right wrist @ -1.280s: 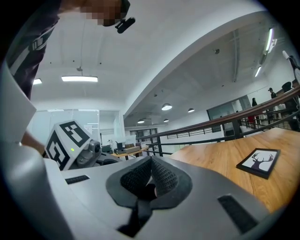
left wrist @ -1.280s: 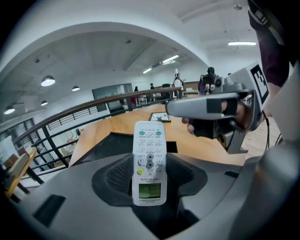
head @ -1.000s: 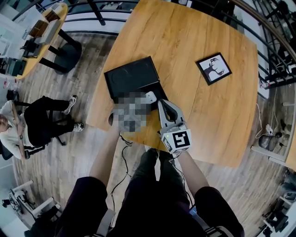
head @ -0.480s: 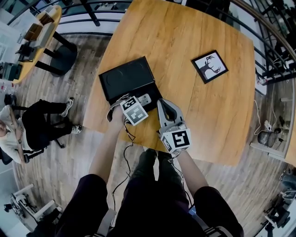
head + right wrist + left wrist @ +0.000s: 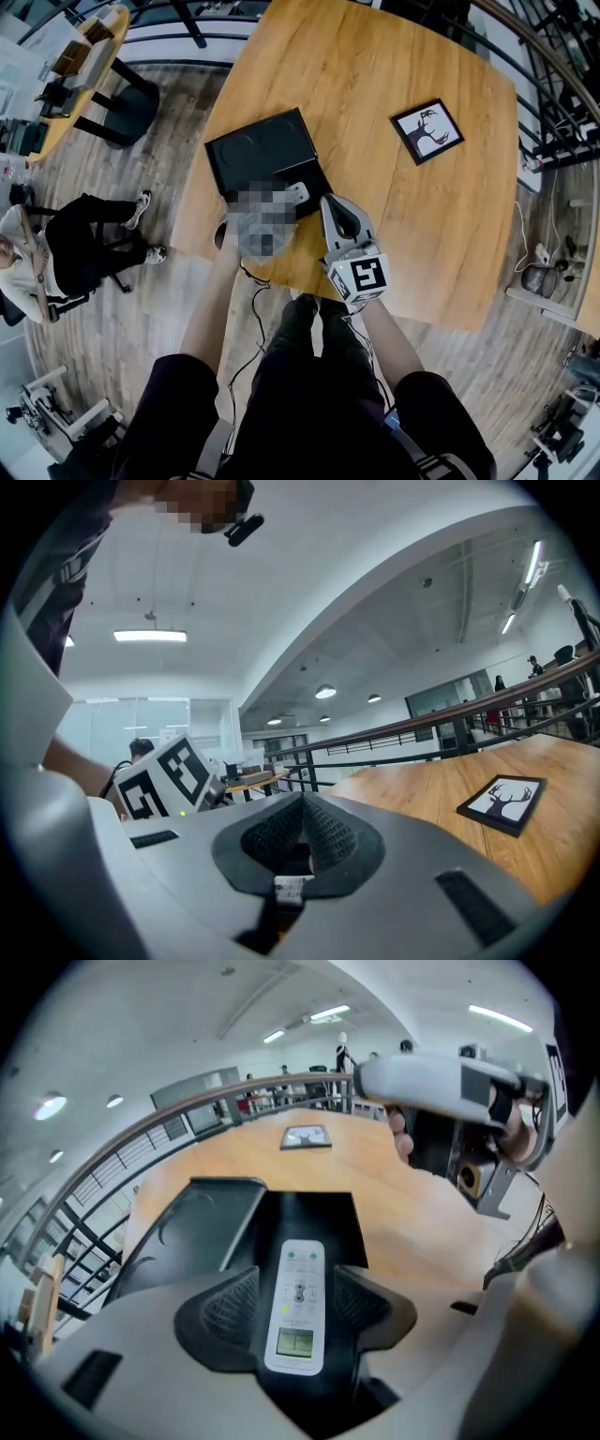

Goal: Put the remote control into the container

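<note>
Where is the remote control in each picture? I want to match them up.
Head view: the remote control is the small white bar at the black container's near right corner.
Left gripper view: bottom middle, between the left gripper's opening jaws, with a gap on each side.
Right gripper view: not in it.
Shared landmark: the framed deer picture lying on the wooden table.
</note>
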A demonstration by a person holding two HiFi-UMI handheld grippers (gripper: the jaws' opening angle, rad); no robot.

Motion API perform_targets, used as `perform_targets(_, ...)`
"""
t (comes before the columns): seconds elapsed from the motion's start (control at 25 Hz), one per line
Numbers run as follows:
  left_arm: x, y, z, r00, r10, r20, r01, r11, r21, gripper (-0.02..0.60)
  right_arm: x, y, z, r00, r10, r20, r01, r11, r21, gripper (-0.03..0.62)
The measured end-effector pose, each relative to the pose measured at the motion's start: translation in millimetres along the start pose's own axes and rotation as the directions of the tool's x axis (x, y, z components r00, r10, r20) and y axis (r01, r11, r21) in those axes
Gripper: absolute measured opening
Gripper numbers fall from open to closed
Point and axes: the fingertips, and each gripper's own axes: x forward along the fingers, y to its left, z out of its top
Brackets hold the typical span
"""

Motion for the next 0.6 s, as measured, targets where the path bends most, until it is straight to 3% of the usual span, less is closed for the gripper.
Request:
perform_targets(0.08,-26,2,21,0.987,0.057,0.147,-0.05,0.997,-0.053,0.233,-3,5,5,1.0,0.013,-0.003,-0.013,1.0,-0.006,0.018)
perform_targets(0.16,-57,3,44,0.94,0.126,0.318,-0.087,0.987,-0.133,0.233,-7,11,12,1.0,0.025,-0.006,-0.025,1.0,-0.01,0.018)
perform_targets(0.24,-86,-1,61,0.883,0.193,0.428,-0.116,0.973,-0.199,0.232,-13,16,22,0.999,0.036,-0.006,-0.036,0.999,-0.013,0.018)
perform_targets(0.4,-126,-13,73,0.823,0.276,0.497,-0.169,0.953,-0.25,0.23,-24,29,43,0.998,0.063,0.002,-0.063,0.998,-0.025,0.018)
perform_targets(0.6,-168,-22,81,0.735,0.37,0.568,-0.179,0.914,-0.363,0.196,-36,47,64,0.995,0.098,0.012,-0.097,0.994,-0.039,0.018)
